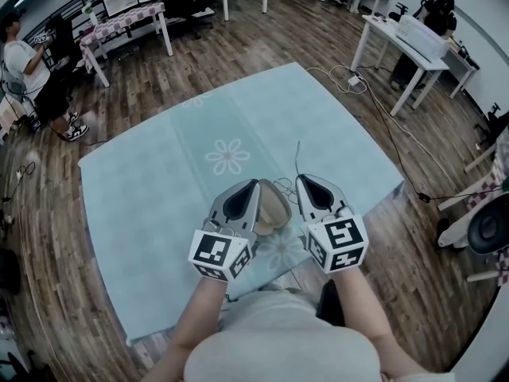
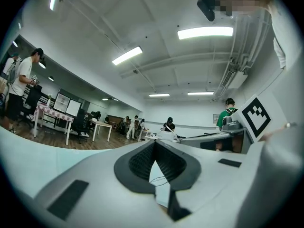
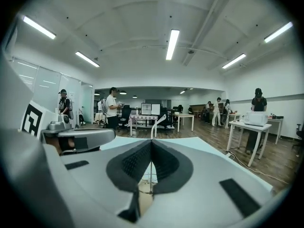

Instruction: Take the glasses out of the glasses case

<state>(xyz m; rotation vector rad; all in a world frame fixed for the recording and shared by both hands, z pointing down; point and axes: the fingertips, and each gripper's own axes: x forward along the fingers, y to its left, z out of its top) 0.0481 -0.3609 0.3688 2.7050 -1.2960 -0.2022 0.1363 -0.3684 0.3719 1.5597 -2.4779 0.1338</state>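
Note:
An open tan glasses case [image 1: 274,210] lies on the pale teal tablecloth [image 1: 159,197] near the front edge, between my two grippers. My right gripper [image 1: 304,179] [image 3: 151,141] is shut on a thin temple arm of the glasses [image 1: 298,159] [image 3: 159,120], which sticks up past the jaw tips. The rest of the glasses is mostly hidden; only thin wire lines [image 2: 159,179] show over the cloth. My left gripper [image 1: 253,184] [image 2: 154,142] hovers at the case's left edge, its jaws closed tip to tip with nothing visible between them.
A daisy print [image 1: 227,156] marks the cloth ahead of the grippers. White tables [image 1: 402,42] and a cable [image 1: 374,94] on the wooden floor lie to the right; a patterned table [image 1: 123,26] and a person [image 1: 32,74] stand at the far left.

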